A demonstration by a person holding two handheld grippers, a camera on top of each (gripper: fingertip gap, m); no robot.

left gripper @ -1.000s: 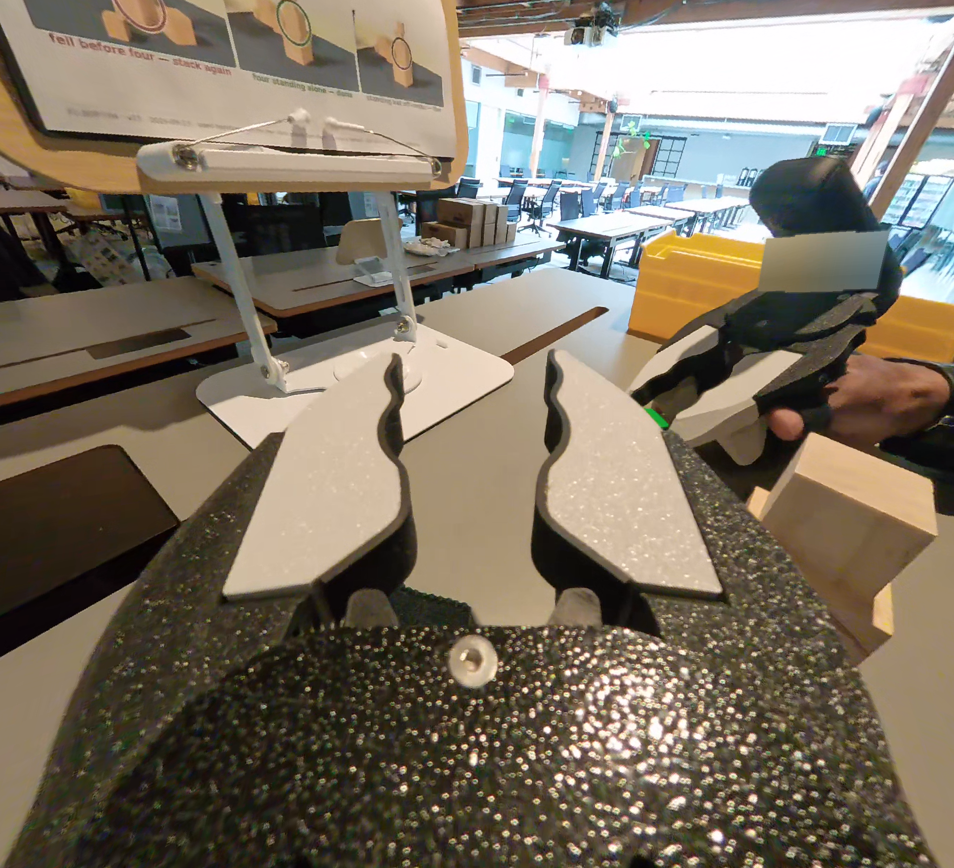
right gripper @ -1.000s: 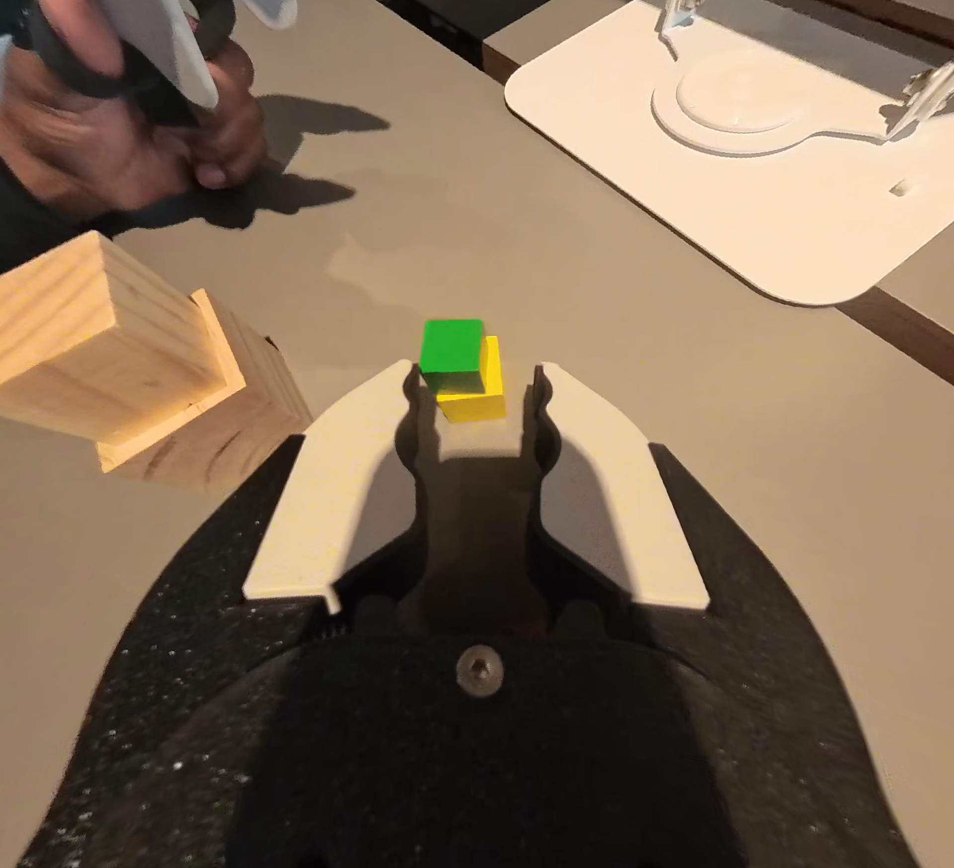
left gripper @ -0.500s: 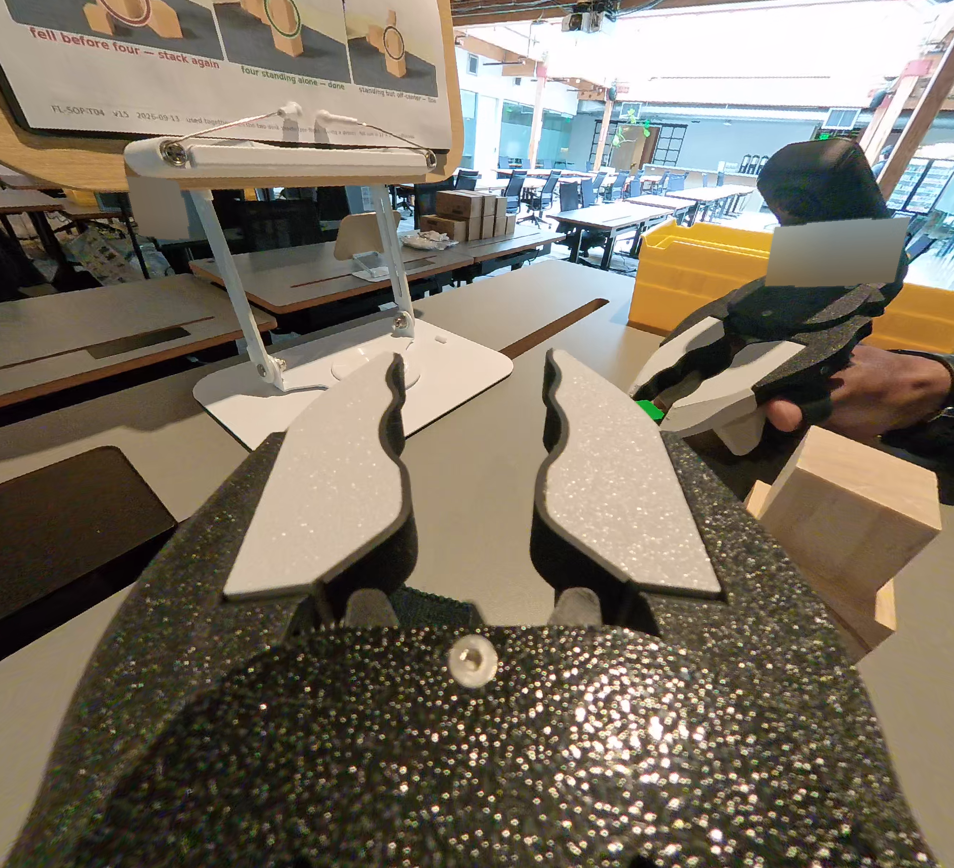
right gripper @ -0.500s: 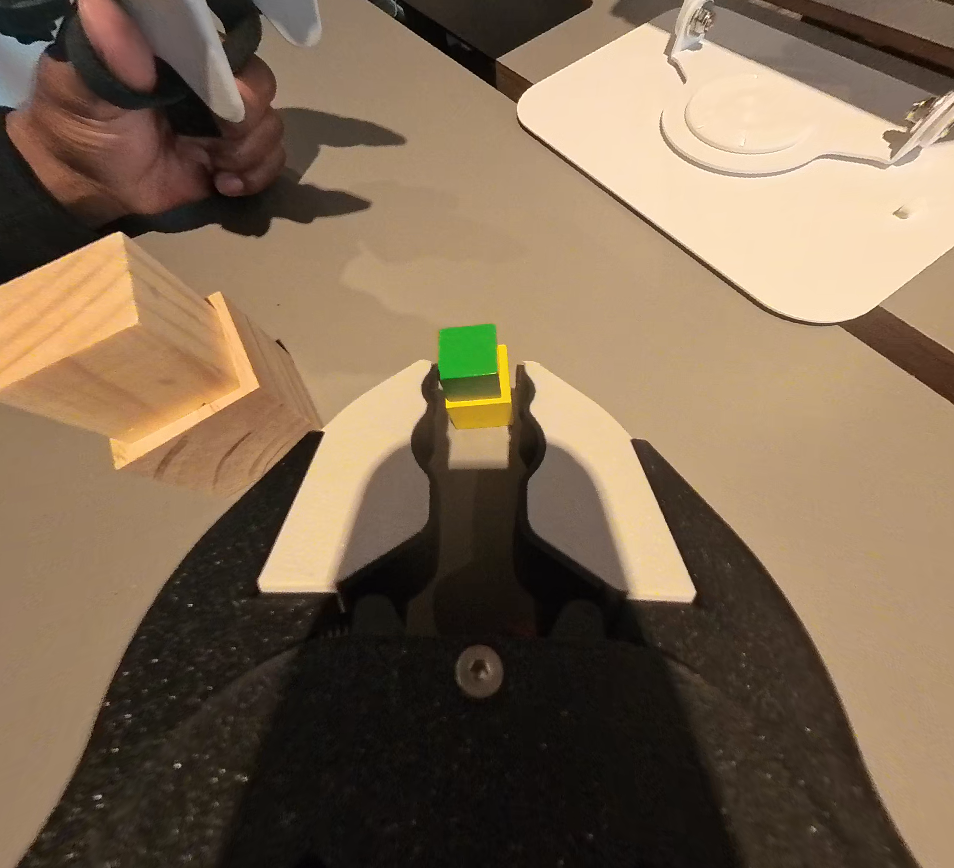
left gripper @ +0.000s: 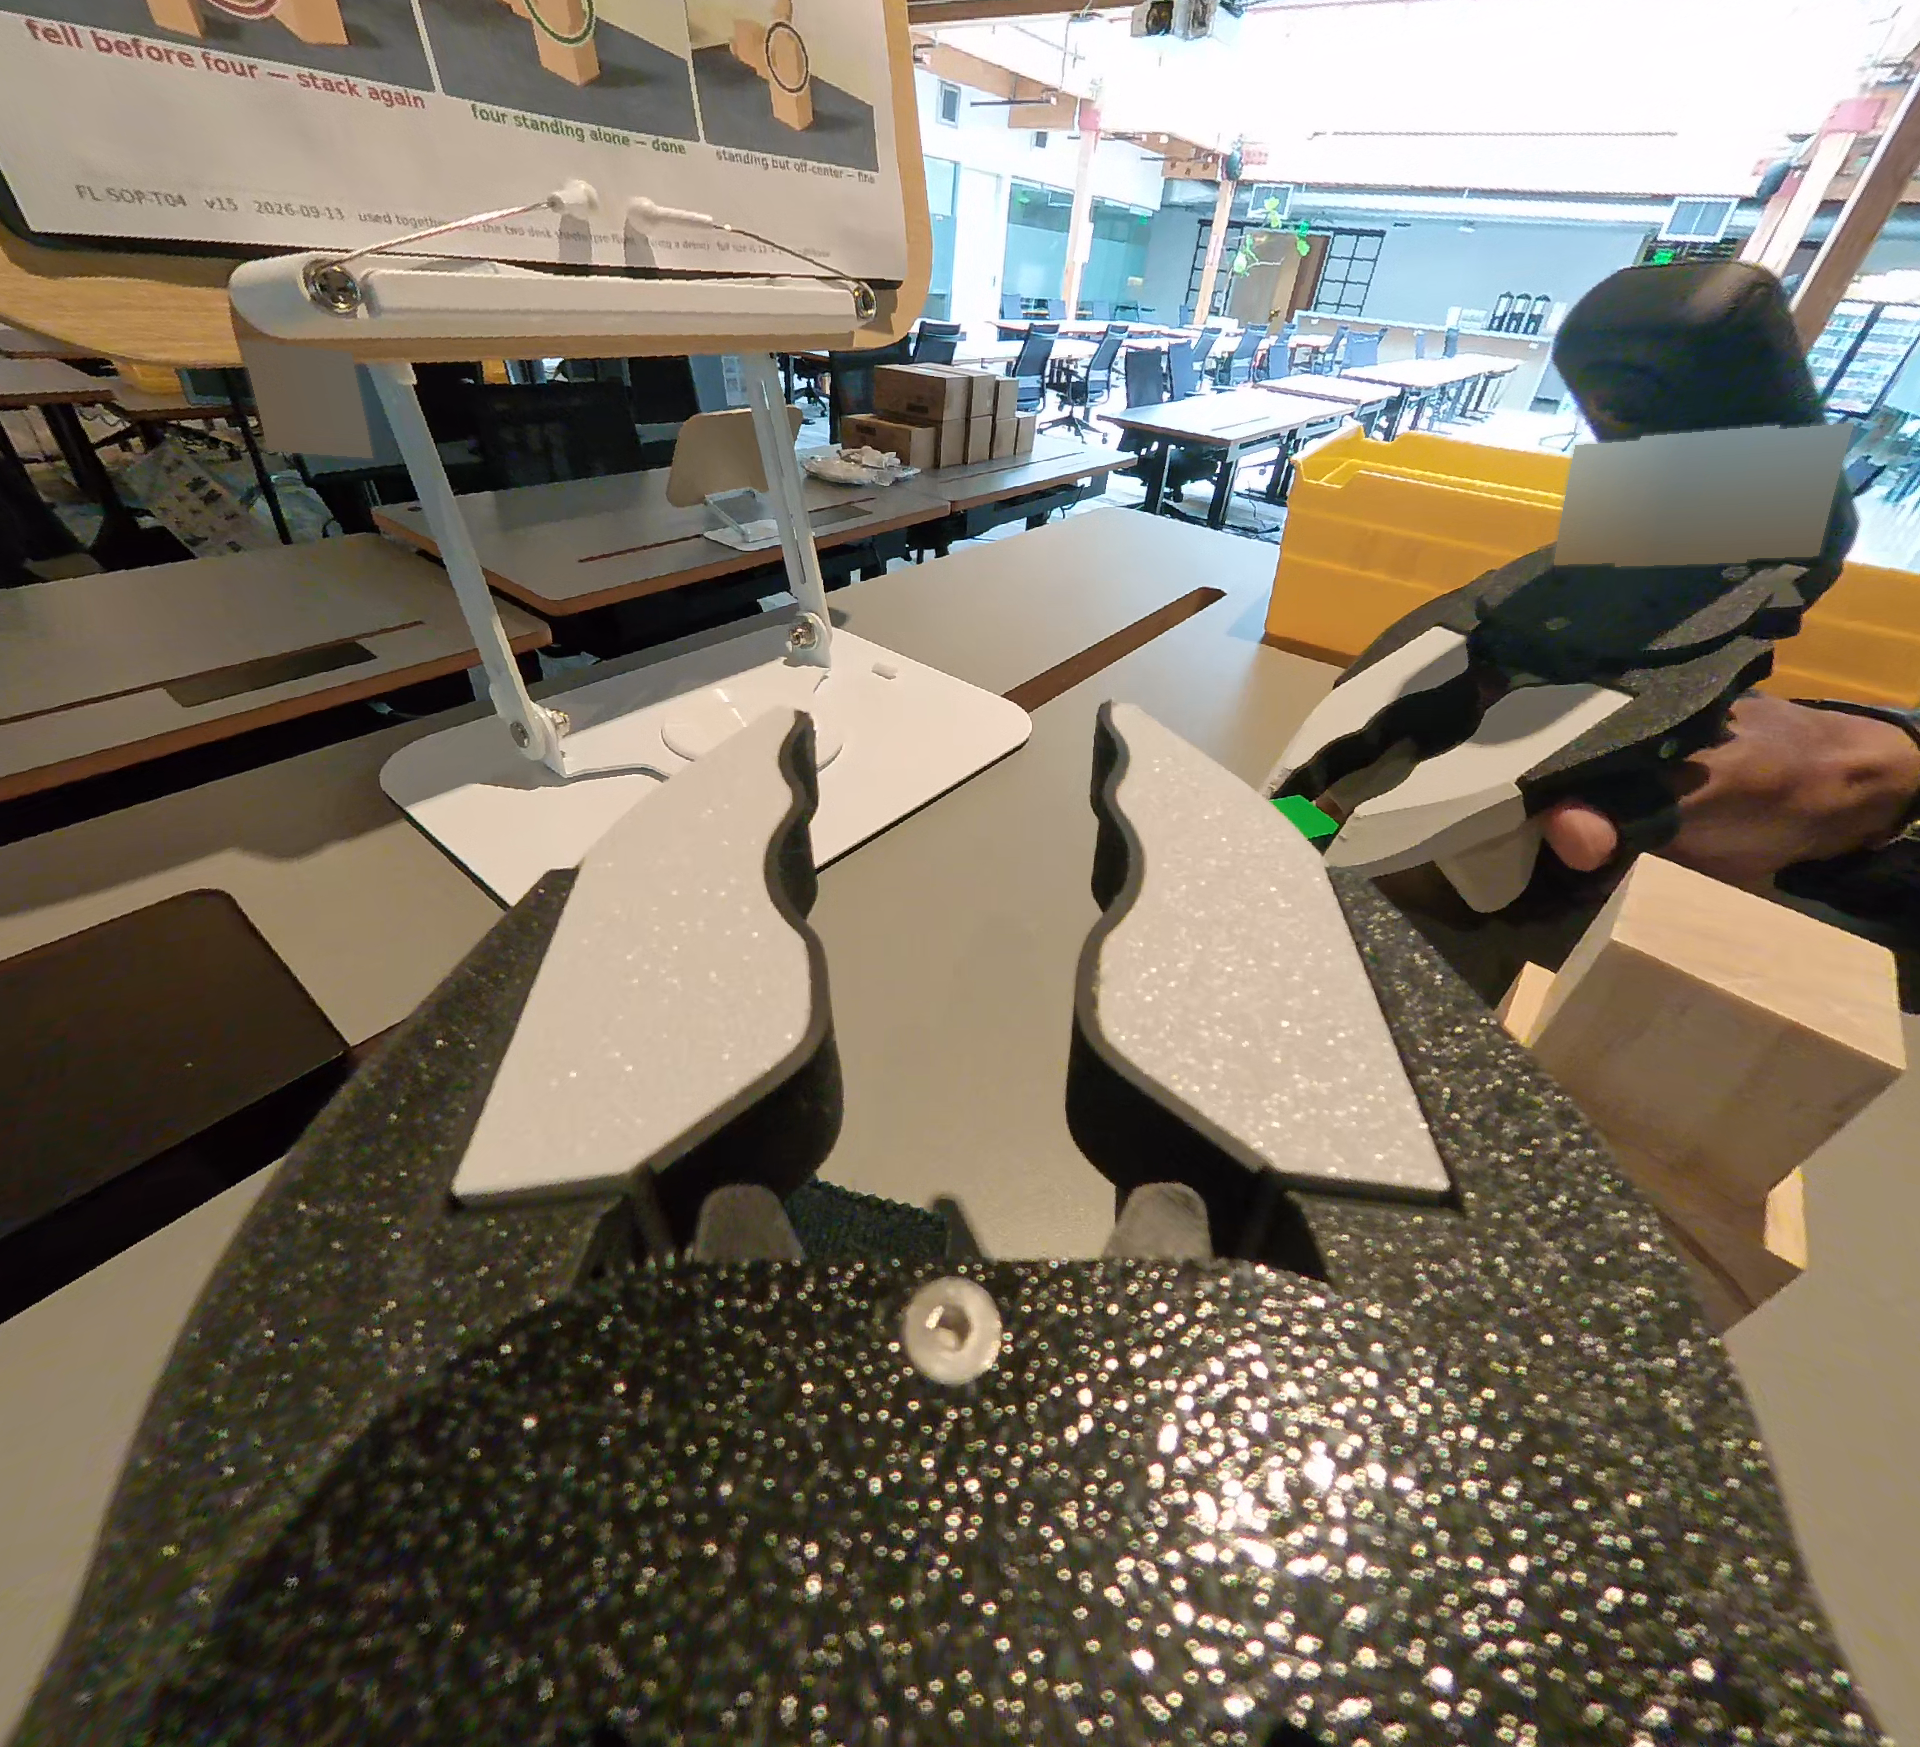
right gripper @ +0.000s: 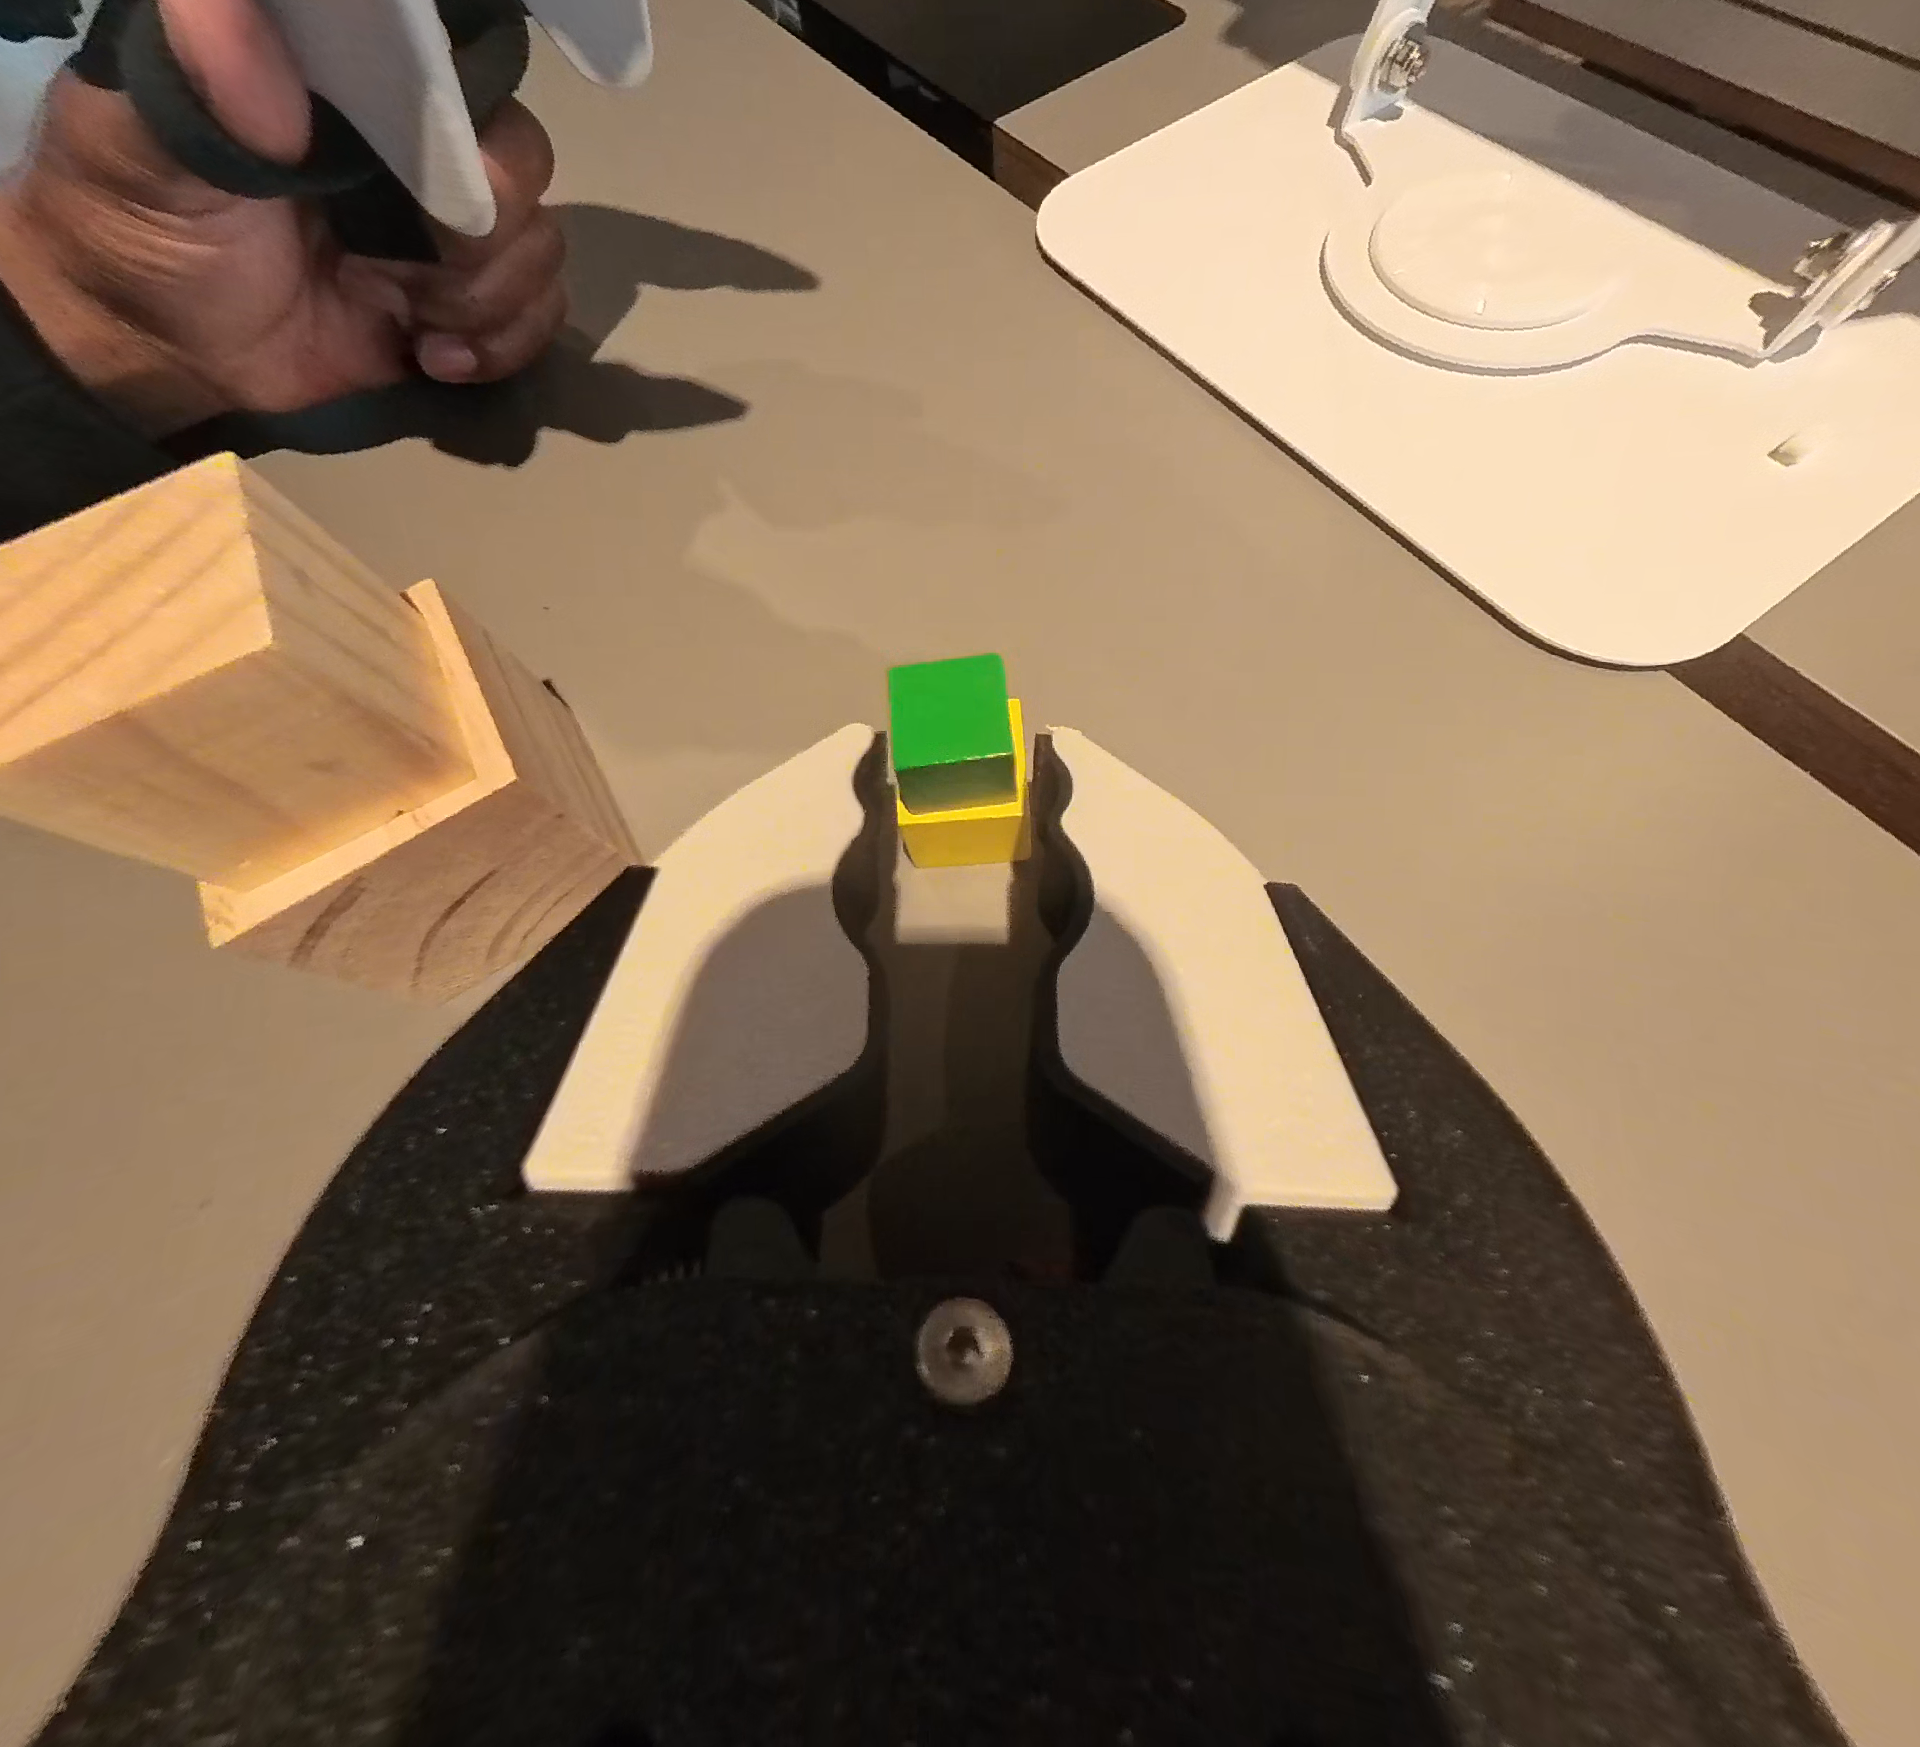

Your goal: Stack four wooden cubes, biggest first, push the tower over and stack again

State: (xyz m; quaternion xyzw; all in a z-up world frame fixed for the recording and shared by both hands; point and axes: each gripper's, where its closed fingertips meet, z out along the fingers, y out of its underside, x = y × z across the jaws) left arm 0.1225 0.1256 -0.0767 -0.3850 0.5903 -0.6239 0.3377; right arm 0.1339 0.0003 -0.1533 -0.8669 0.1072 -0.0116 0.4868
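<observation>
A small green cube [right gripper: 951,710] sits on a yellow cube [right gripper: 961,835] on the grey table [right gripper: 1247,866]. My right gripper [right gripper: 961,747] straddles this pair, its jaws closed against the yellow cube's sides. It also shows in the left wrist view [left gripper: 1325,804] with the green cube [left gripper: 1299,812] at its tips. To the left, a medium wooden cube [right gripper: 187,658] rests on a large wooden cube [right gripper: 447,876]; both show in the left wrist view [left gripper: 1714,1022]. My left gripper [left gripper: 951,731] is open and empty above the table, up and left of the wooden stack [right gripper: 551,128].
A white stand base [right gripper: 1507,367] lies at the far right and holds an instruction board [left gripper: 468,35]. A black pad [right gripper: 935,4] is set into the table at the back. A yellow bin [left gripper: 1403,534] stands beyond the right gripper.
My right gripper has moved forward so its tips flank the green and yellow cubes, and its jaws have narrowed onto them. The left gripper has stayed open and nearly still.
</observation>
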